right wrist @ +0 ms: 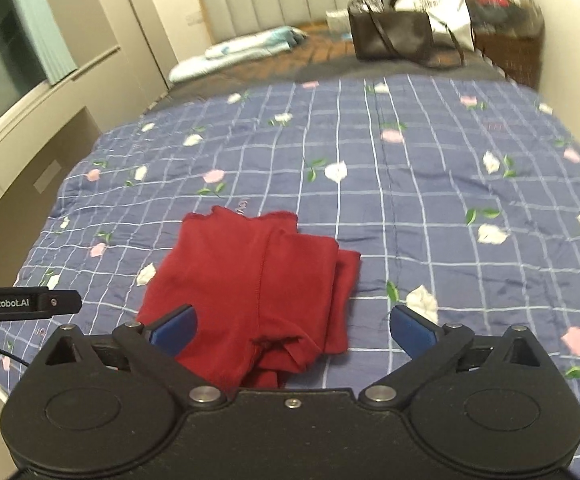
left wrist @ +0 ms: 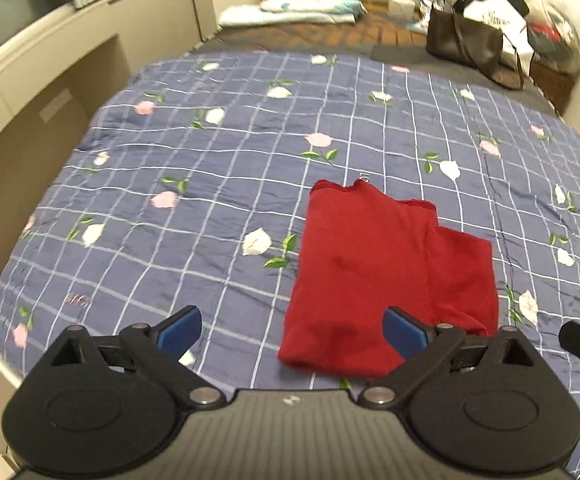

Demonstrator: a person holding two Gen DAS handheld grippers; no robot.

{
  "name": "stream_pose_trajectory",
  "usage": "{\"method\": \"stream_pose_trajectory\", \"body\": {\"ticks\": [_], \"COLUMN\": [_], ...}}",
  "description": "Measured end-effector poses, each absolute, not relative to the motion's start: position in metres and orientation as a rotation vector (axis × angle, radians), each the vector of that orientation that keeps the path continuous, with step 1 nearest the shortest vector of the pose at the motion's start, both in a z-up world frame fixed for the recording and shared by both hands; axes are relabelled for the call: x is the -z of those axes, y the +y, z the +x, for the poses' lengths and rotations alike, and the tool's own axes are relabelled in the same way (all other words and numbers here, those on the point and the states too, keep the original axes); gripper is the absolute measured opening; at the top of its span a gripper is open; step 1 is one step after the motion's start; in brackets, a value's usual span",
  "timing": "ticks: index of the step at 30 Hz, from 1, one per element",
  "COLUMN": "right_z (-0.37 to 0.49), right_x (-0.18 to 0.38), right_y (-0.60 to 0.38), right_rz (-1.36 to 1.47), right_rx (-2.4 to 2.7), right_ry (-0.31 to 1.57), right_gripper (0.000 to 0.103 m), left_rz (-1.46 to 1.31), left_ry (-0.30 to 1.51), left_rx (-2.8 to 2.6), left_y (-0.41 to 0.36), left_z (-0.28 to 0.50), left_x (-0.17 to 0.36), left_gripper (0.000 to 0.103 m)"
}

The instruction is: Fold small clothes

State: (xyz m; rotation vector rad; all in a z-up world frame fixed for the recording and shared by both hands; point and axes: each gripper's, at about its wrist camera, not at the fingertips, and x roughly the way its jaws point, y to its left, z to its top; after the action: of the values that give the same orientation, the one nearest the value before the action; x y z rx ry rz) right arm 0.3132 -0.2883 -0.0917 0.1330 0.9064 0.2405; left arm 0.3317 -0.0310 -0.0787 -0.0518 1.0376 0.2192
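Note:
A small red garment [left wrist: 370, 280] lies folded in layers on the blue checked bedspread [left wrist: 209, 184]. My left gripper [left wrist: 292, 332] hovers open above the near edge of the bed, the garment's near left corner between its blue pads. In the right wrist view the red garment [right wrist: 245, 292] sits low and left of centre, one layer stacked on another. My right gripper [right wrist: 294, 334] is open just above the garment's near edge, holding nothing. Part of the other gripper [right wrist: 25, 304] shows at the left edge.
The flowered bedspread [right wrist: 430, 184] covers most of the bed. A dark handbag [left wrist: 464, 44] and a pile of bags stand at the far right corner by the headboard. Folded pale bedding [left wrist: 290, 10] lies at the far end. A cabinet wall [left wrist: 29, 128] runs along the left.

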Motion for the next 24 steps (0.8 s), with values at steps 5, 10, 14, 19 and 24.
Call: {"method": "stream_pose_trajectory", "body": {"ticks": [5,10,14,19,24], "right_z": [0.272,0.234,0.203,0.169,0.144], "right_x": [0.072,0.058,0.051,0.048,0.050], "right_y": [-0.292,-0.292,-0.291,-0.285,-0.272], "right_rz": [0.113,0.104,0.094,0.086,0.067], "right_rx": [-0.267,-0.284,-0.299,-0.312,-0.321], "right_ry": [0.843,0.816,0.805,0.816,0.835], "right_gripper": [0.102,0.102,0.102,0.102,0.102], "left_rz": [-0.062,-0.059,-0.056,-0.038,-0.004], "left_ry": [0.983,0.953,0.925,0.898,0.876], "left_rx": [-0.234,-0.229,-0.216,-0.204,-0.192], "left_y": [-0.034,-0.033,-0.028,-0.018,-0.006], "left_z": [0.280,0.235,0.201,0.167,0.136], "left_x": [0.061,0.047,0.038,0.033,0.030], "left_gripper": [0.102,0.102,0.102,0.102,0.102]}}
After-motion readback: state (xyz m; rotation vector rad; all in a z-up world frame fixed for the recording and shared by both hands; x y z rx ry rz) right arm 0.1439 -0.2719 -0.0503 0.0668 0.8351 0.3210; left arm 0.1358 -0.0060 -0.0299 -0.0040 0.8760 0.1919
